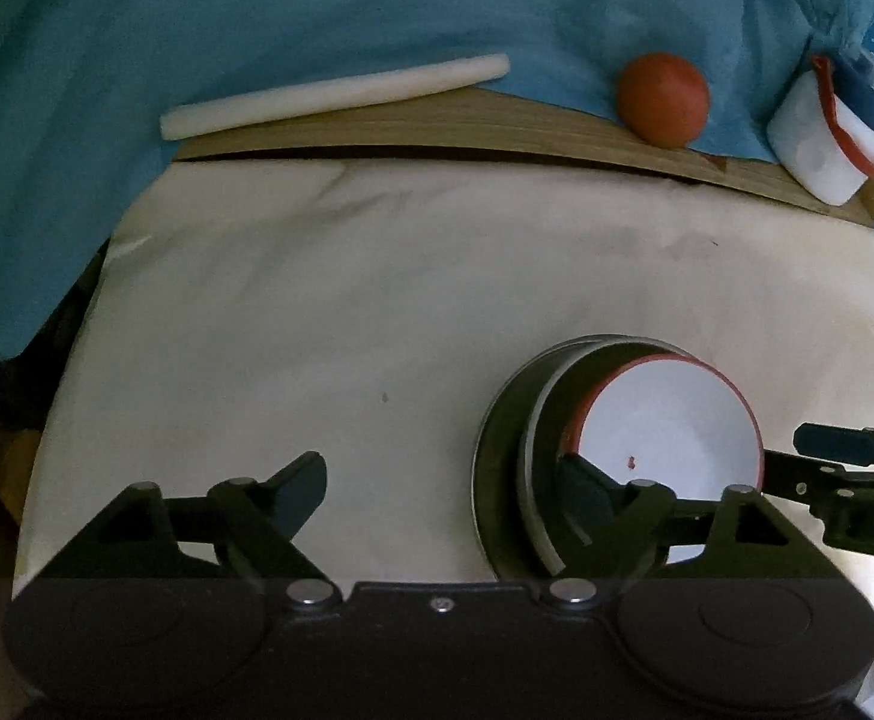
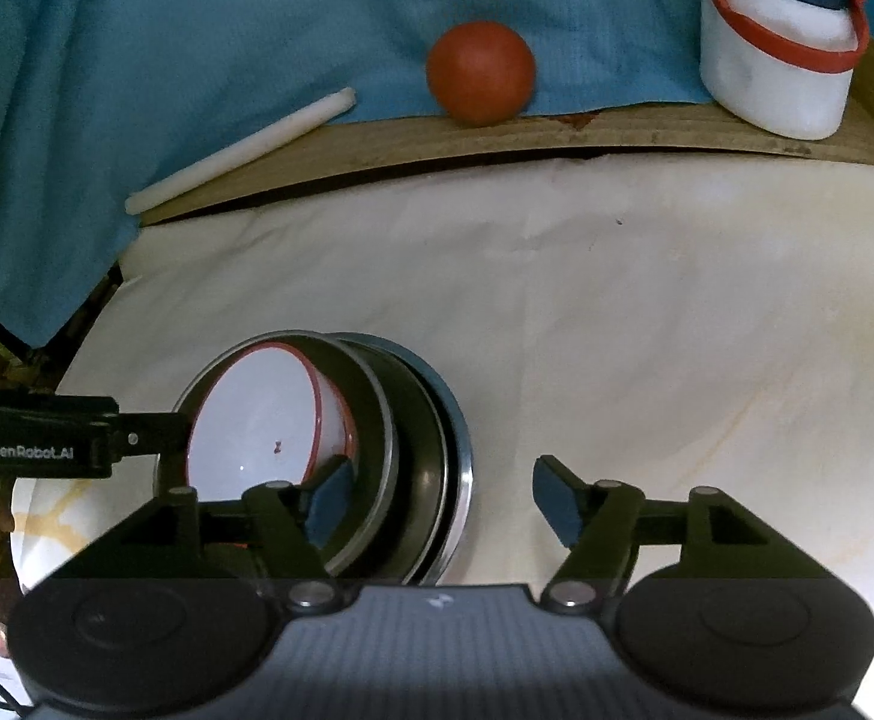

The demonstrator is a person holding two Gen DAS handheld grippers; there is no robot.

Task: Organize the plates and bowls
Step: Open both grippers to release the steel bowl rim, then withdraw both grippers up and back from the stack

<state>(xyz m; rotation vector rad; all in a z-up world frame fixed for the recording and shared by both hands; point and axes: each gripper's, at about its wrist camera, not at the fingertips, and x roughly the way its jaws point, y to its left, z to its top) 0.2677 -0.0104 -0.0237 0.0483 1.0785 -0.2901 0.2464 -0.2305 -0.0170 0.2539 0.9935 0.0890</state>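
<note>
A white bowl with a red rim sits nested in a stack of dark dishes with grey rims on the white cloth. My left gripper is open wide. Its right finger lies over the stack's left side by the bowl's rim, and its left finger is over bare cloth. My right gripper is open too. Its left finger rests at the bowl's right rim, and its right finger is over the cloth. Nothing is pinched by either. Each gripper shows at the edge of the other's view.
A white cloth covers the table. Behind it a wooden ledge carries a white rod, a red ball and a white container with a red band. Blue fabric hangs behind.
</note>
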